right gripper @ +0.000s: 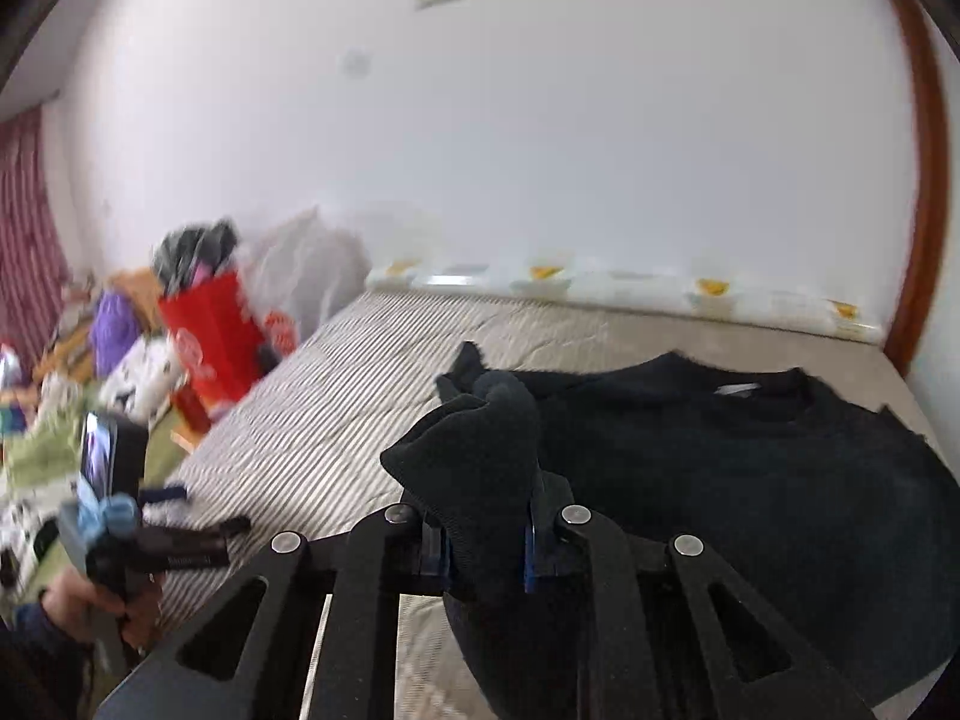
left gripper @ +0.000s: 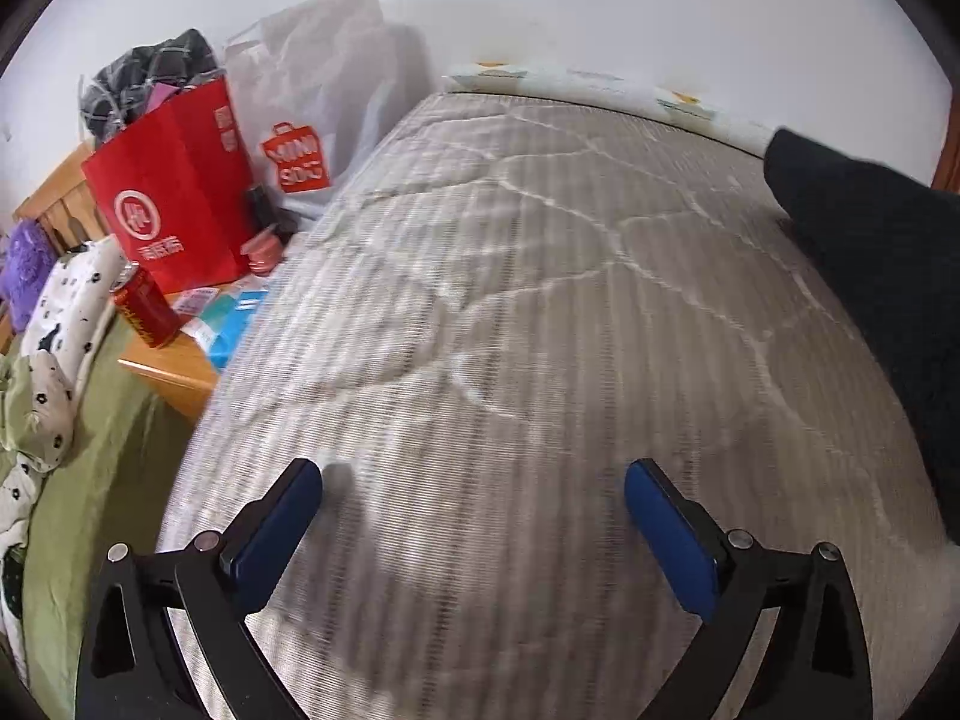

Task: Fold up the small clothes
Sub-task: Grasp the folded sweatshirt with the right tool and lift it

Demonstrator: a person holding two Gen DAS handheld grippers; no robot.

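Black knit sweater point(right gripper: 750, 480) lying spread on striped mattress point(right gripper: 336, 414), just ahead of right tongs point(right gripper: 487, 546). Right tongs pinching bunched sleeve point(right gripper: 474, 450), pads nearly together, cloth standing up between them. Left tongs point(left gripper: 474, 480) hovering wide open over bare mattress, holding nothing; sweater edge at far right of them. Step, by my reading: first fold, sleeve being carried across body. Next move likely calling for laying sleeve flat, then letting go. Far left of tongs: red paper bag point(left gripper: 180, 198) stuffed with dark plaid cloth point(left gripper: 150, 78); white plastic bag point(left gripper: 324, 90) beside it, contents unclear.

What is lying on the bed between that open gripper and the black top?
Nothing: in the left wrist view, only bare striped mattress lies between the open left gripper and the black sweater.
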